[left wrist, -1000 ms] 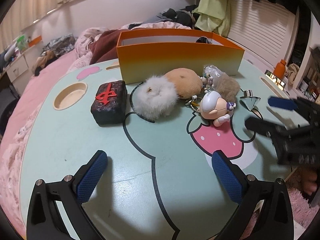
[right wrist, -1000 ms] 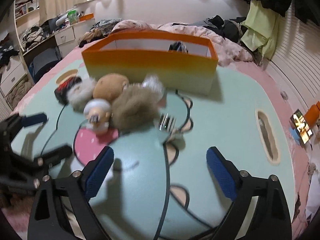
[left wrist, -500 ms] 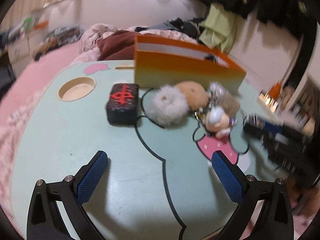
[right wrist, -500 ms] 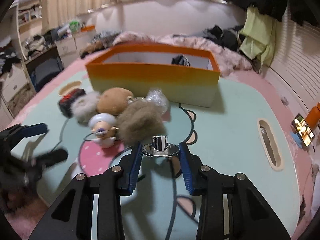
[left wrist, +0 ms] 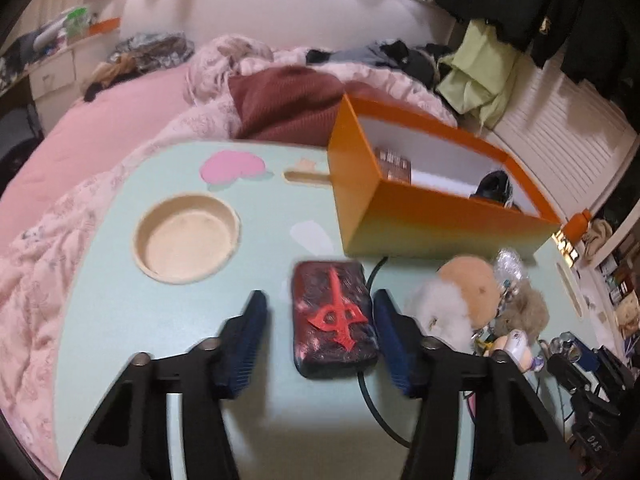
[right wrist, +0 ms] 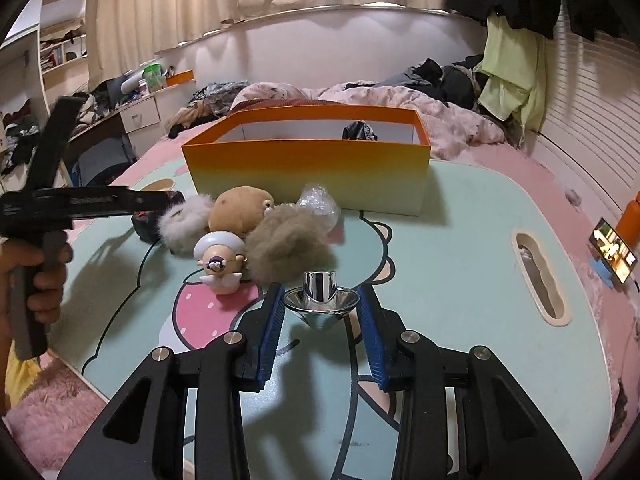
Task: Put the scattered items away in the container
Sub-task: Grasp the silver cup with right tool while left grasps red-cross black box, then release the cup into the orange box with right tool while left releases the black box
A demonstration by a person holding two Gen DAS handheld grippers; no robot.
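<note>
The orange box (left wrist: 440, 224) (right wrist: 308, 172) stands at the back of the table, with a dark item and a small brown block inside. My left gripper (left wrist: 320, 316) is open around a black plush tile with a red character (left wrist: 334, 316); its right pad is close to the tile and the left pad stands apart. My right gripper (right wrist: 321, 306) is shut on a shiny silver spinning top (right wrist: 321, 298) and holds it above the table. A white fluffy ball (right wrist: 186, 222), a tan plush (right wrist: 240, 214), a brown fluffy ball (right wrist: 286, 246), a small figurine (right wrist: 220, 258) and a clear wrapped item (right wrist: 318, 202) lie in front of the box.
The mint table (right wrist: 460, 260) has a round cup recess (left wrist: 186, 234) at the left and an oblong slot (right wrist: 540, 284) at the right. A bed with pink bedding (left wrist: 100, 140) lies behind. A phone (right wrist: 612, 250) sits off the right edge.
My left gripper moved forward to the black tile and narrowed around it. My right gripper, shut on the silver top since half a second ago, has lifted it.
</note>
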